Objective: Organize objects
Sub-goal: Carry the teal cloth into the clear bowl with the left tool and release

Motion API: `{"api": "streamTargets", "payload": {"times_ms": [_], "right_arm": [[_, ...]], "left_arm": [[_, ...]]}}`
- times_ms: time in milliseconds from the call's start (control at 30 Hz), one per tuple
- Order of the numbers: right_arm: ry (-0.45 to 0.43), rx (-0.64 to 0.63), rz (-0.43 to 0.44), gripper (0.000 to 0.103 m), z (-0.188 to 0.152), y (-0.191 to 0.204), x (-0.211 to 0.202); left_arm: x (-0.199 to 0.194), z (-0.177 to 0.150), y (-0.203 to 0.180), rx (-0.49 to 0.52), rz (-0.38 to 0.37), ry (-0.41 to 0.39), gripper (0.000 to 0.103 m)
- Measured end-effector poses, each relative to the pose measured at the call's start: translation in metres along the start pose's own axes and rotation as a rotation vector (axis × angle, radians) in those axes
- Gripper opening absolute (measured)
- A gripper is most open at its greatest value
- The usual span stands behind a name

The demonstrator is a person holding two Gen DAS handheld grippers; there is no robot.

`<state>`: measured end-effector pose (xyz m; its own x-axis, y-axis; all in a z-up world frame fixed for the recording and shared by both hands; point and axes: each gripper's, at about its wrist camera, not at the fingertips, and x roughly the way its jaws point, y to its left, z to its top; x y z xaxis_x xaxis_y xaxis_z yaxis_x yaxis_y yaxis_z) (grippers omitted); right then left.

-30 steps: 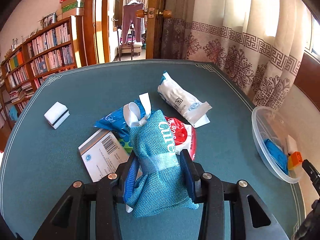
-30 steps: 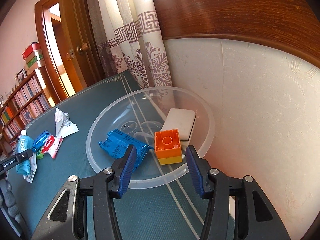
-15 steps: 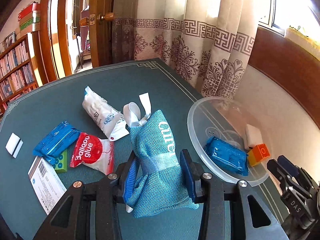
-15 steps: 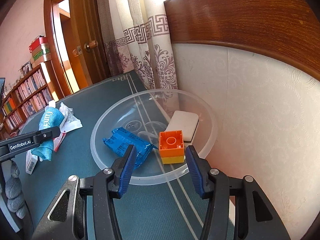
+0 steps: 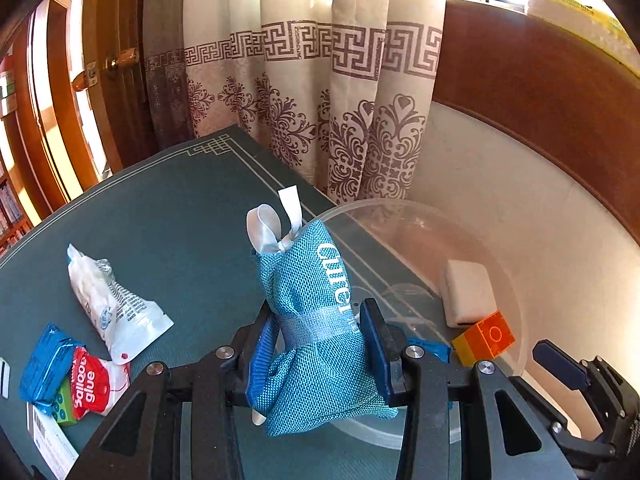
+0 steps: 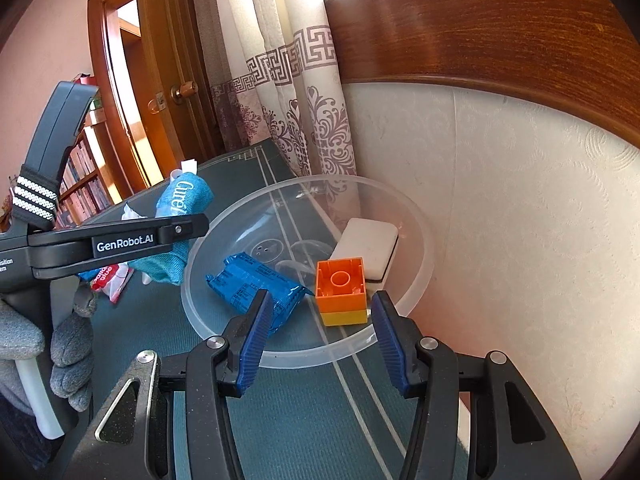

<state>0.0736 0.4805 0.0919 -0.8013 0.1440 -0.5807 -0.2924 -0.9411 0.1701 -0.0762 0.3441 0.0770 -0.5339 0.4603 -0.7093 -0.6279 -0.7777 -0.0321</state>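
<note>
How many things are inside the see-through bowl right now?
3: a blue packet on the bowl's left side, an orange and yellow block at the near rim, and a white eraser behind the block. Nothing else shows through the clear bowl.

White letters "Qurer" run along the teal mesh pouch; "Balloon glue" stands on the red-and-white packet; "GenRobot.AI" is printed on the left gripper; the white wrapper's print is too small to read.
</note>
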Motion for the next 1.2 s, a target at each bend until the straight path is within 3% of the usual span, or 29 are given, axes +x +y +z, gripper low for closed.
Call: {"api": "streamTargets", "payload": {"times_ms": [167,200,233,267,567,700,1000,1200], "right_arm": [[0.009,0.010,-0.003,0.053,-0.001,-0.004,0.004],[0.010,0.011,-0.003,0.053,-0.001,-0.005,0.005],[0.012,0.012,-0.004,0.053,-0.002,-0.005,0.005],[0.013,0.012,-0.004,0.053,-0.001,-0.005,0.006],[0.015,0.015,-0.004,0.053,-0.003,-0.005,0.008],[0.012,0.007,0.002,0.053,-0.004,-0.001,0.006],[0.015,-0.005,0.027,0.053,-0.006,0.008,0.002],[0.000,-0.024,0.040,0.053,-0.006,0.016,-0.005]], "left_arm": [[0.022,0.015,-0.017,0.060,-0.044,-0.007,0.049],[0.026,0.017,-0.019,0.068,-0.043,-0.012,0.055],[0.028,0.018,-0.020,0.071,-0.029,-0.017,0.074],[0.028,0.018,-0.020,0.067,-0.010,-0.028,0.086],[0.022,0.003,-0.010,0.043,0.039,-0.039,0.088],[0.022,-0.001,-0.004,0.031,0.096,-0.034,0.088],[0.026,-0.001,-0.002,0.075,0.236,-0.076,0.103],[0.018,-0.008,-0.004,0.078,0.163,-0.056,0.103]]}}
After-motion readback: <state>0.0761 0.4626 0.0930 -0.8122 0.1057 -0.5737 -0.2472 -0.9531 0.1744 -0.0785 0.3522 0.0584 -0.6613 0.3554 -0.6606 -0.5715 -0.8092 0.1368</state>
